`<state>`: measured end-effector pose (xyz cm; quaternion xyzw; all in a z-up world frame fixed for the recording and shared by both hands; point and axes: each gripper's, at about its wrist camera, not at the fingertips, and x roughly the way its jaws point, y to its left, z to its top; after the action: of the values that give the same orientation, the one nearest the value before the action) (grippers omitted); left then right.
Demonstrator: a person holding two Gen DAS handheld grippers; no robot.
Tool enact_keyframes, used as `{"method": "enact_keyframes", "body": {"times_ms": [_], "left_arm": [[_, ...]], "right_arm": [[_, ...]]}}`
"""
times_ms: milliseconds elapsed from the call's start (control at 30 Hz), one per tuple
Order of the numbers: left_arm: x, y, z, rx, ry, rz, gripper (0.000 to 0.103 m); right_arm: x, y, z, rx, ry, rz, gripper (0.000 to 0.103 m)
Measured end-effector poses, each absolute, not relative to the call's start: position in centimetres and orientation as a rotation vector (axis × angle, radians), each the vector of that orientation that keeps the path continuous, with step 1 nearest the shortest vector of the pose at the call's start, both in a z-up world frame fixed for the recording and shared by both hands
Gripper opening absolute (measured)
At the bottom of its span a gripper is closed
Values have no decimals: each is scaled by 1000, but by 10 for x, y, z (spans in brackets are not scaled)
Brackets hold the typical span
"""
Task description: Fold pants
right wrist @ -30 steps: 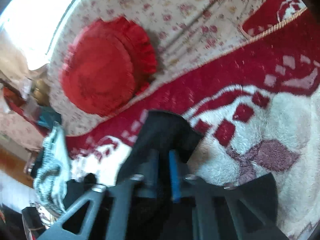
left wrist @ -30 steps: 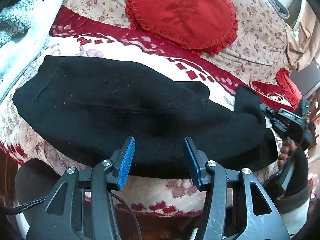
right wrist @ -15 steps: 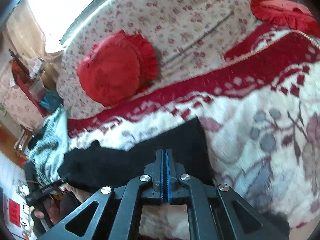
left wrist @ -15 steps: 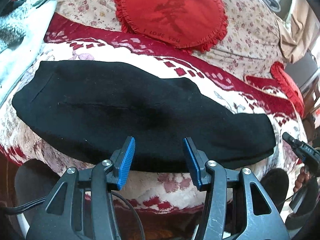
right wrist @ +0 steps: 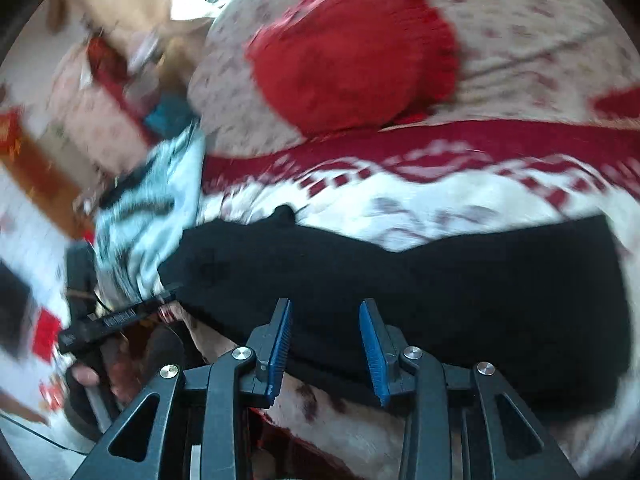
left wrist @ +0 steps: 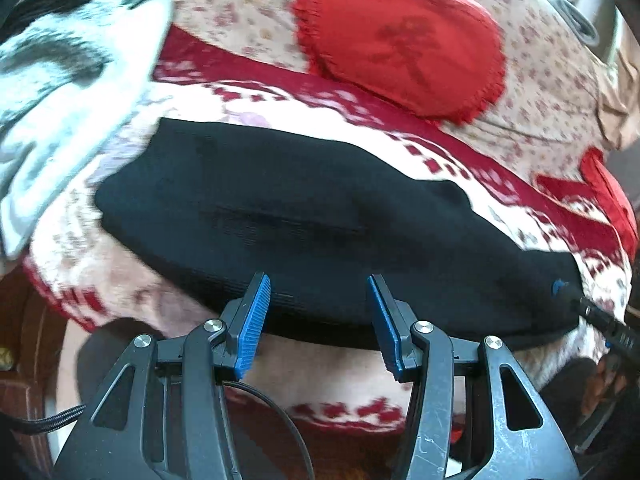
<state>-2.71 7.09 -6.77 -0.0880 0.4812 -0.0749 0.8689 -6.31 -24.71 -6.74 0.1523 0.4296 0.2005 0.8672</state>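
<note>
The black pants [left wrist: 304,216] lie folded lengthwise in a long strip across the red-and-white blanket [left wrist: 400,152]; they also show in the right wrist view [right wrist: 440,288]. My left gripper [left wrist: 318,288] is open and empty, hovering at the near edge of the pants' middle. My right gripper [right wrist: 325,312] is open and empty over the near edge of the pants. The right gripper's tip [left wrist: 560,288] shows at the pants' right end in the left view. The left gripper [right wrist: 120,316] shows at the pants' left end in the right view.
A red heart cushion [left wrist: 400,40] leans on the floral sofa back [left wrist: 540,72]. A white and grey garment [left wrist: 60,92] lies at the left end. A second red cushion [left wrist: 604,196] sits at the right. The blanket's front edge [left wrist: 340,412] drops off below the grippers.
My right gripper let go of the pants' end, laid it flat and opened, swinging to face the pants' length. My left gripper stayed open and shifted view rightward.
</note>
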Motion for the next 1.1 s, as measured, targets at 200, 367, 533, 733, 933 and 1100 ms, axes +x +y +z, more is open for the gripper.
{"method": "enact_keyframes", "body": {"times_ms": [200,367,533,733,933,1100], "left_arm": [[-23,110,-75,-234,1017,-72,49],[-28,115,-82,-264,1037,-74,49],[-37,95,-80,-256,1061,-155,49],[-45,64,-87,-342,1115,-283,49],[-37,45,-96,-469,1188,-345,49],[-31,42,-85,-524,1154,-358,49]], "right_arm": [[-79,-187,-80,67,902,529,33],[-84,-161,-100,-96,897,513,33],[-87,-154,-108,-278,866,425,33],[-88,-149,-115,-421,818,376,33],[-79,-155,-114,-357,797,388,29],[-64,-173,-103,-135,817,425,16]]}}
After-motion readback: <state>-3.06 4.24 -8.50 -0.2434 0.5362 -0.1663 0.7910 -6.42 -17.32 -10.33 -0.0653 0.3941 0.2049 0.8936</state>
